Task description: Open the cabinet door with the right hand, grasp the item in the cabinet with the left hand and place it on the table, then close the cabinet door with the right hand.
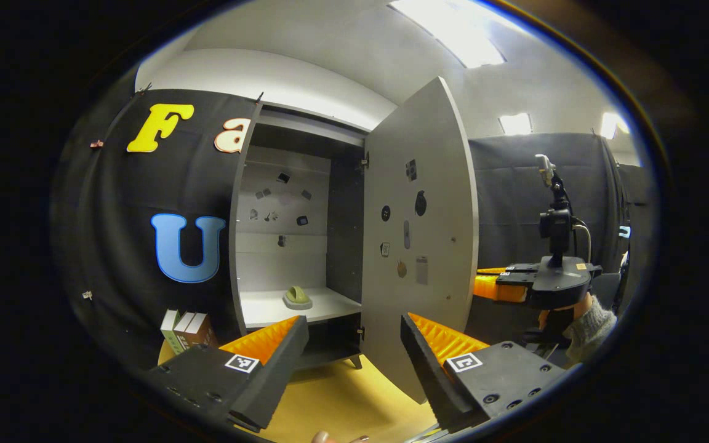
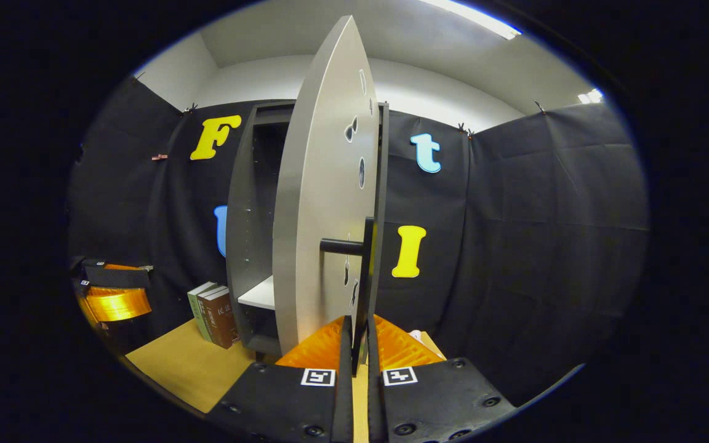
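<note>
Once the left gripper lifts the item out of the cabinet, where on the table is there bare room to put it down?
The widest bare patch of the table lies in front of the cabinet, between the books at the left and the open door. On the shelf, only the green item sits. The crowded spots are by the books and beside the door's lower edge.

Left gripper fingers spread; right gripper fingers nearly closed.
</note>
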`<state>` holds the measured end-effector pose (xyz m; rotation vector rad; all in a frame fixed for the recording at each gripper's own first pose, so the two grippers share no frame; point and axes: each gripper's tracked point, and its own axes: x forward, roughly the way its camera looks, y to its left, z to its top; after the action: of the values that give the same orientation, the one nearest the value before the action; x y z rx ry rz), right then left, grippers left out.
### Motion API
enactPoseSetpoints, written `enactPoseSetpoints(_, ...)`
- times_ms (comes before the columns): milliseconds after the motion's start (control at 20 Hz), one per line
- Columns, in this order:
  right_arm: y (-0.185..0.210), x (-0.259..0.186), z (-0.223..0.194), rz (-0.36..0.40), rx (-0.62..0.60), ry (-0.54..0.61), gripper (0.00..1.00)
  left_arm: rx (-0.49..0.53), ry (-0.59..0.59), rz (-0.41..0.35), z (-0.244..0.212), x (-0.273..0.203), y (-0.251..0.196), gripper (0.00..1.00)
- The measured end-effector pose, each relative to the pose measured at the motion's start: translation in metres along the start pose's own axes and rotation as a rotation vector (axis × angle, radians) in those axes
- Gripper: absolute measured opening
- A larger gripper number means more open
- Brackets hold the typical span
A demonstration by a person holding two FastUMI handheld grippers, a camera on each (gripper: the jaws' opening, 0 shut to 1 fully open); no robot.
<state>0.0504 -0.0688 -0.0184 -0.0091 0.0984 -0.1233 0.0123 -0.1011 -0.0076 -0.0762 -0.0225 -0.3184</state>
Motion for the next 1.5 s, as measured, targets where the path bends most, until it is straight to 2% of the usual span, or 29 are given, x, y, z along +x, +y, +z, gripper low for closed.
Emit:
enactPoseSetpoints(250,-0.016,-0.003,0.002,0.002,0.039,-0.006,0.13,-0.021,0.006,0.002,-0.003,0.023,-0.003,0.94)
enactPoseSetpoints(550,-0.049,-0.011,0.002,-0.059,0.039,-0.008,0.08,-0.037,0.022,0.006,-0.008,0.046,0.000,0.94)
enactPoseSetpoints(700,-0.066,-0.020,-0.002,-0.094,0.042,-0.003,0.08,-0.034,0.022,0.002,-0.007,0.055,0.000,0.95)
enactPoseSetpoints(900,-0.074,-0.045,0.002,-0.089,0.071,-0.024,0.08,-0.019,0.034,-0.001,-0.009,0.069,0.002,0.96)
enactPoseSetpoints(1000,-0.087,-0.059,0.003,-0.116,0.056,-0.047,0.08,-0.006,0.036,0.006,-0.008,0.084,0.008,0.95)
enactPoseSetpoints(1150,-0.133,-0.070,-0.021,-0.240,-0.006,-0.010,0.10,0.014,0.059,0.055,-0.007,0.118,0.033,0.95)
enactPoseSetpoints(1200,-0.146,-0.075,-0.031,-0.282,-0.030,0.016,0.19,0.020,0.061,0.077,-0.006,0.133,0.042,0.95)
enactPoseSetpoints(1300,-0.174,-0.076,-0.036,-0.350,-0.066,0.023,0.61,0.035,0.069,0.084,-0.005,0.169,0.054,0.95)
enactPoseSetpoints(1400,-0.192,-0.070,-0.041,-0.377,-0.063,0.028,0.85,0.046,0.082,0.120,-0.007,0.204,0.071,0.95)
enactPoseSetpoints(1500,-0.216,-0.056,-0.050,-0.413,-0.075,0.038,0.94,0.060,0.112,0.151,-0.014,0.242,0.086,0.94)
